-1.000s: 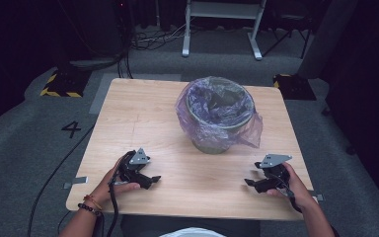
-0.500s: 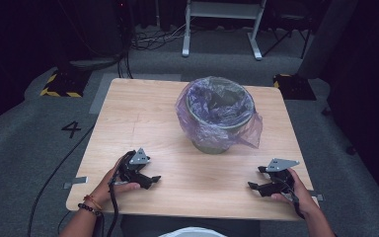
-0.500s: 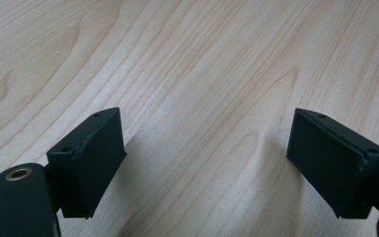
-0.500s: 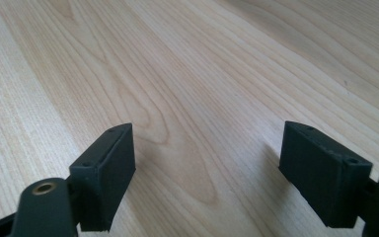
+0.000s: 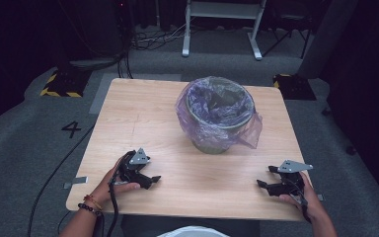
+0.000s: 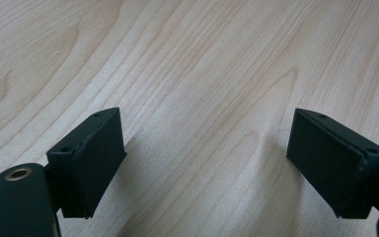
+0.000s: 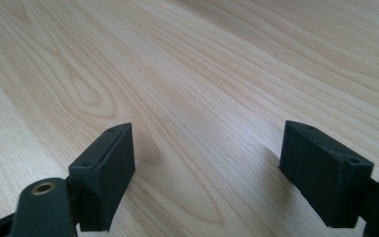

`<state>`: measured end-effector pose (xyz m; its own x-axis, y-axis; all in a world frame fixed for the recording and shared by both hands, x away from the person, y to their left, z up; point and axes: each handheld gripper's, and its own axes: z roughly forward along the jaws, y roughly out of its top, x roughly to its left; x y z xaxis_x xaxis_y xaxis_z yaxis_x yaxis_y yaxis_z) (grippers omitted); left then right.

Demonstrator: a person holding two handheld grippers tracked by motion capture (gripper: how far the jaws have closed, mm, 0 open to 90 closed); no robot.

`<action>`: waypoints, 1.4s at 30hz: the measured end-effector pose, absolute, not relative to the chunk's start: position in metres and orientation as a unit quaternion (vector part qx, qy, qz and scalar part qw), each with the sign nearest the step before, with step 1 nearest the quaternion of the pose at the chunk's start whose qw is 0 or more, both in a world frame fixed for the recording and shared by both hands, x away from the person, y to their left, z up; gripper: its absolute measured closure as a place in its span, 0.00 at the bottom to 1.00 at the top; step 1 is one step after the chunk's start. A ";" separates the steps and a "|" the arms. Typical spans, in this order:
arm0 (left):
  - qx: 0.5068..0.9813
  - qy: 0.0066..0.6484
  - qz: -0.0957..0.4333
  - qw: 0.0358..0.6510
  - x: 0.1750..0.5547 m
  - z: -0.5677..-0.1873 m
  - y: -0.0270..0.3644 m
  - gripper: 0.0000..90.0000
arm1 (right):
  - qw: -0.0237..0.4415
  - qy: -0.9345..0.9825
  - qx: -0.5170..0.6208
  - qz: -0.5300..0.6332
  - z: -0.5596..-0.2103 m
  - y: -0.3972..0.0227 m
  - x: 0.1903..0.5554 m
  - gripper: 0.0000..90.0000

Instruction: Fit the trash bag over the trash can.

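While both hands rest near the front edge of the table (image 5: 143, 123), each one holds one gripper, so there are two grippers. The left gripper (image 5: 150, 180) lies near the front left corner, and its jaws stand wide apart with bare wood between them, as the left gripper view shows (image 6: 205, 163). The right gripper (image 5: 264, 185) lies near the front right corner. Its jaws are also spread wide and hold nothing; in the right gripper view (image 7: 207, 168) there is wood grain between them. The two grippers are well apart from each other, and one cable (image 5: 112, 207) trails from the left one over the front edge.

Farther back, one bin (image 5: 217, 140) stands upright, a little right of the table's middle and closer to the back edge. One purple bag (image 5: 205, 121) lines it; the bag's top is folded over the rim and hangs down the outside, loose on the right side. The bin is well apart from both grippers.
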<state>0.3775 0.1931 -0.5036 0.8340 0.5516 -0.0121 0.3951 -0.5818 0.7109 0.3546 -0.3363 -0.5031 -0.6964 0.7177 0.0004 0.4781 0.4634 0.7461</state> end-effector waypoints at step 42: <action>0.884 0.265 0.106 0.370 0.379 -0.504 0.193 0.16 | 0.189 0.809 0.421 0.364 -0.503 -0.350 0.354 0.24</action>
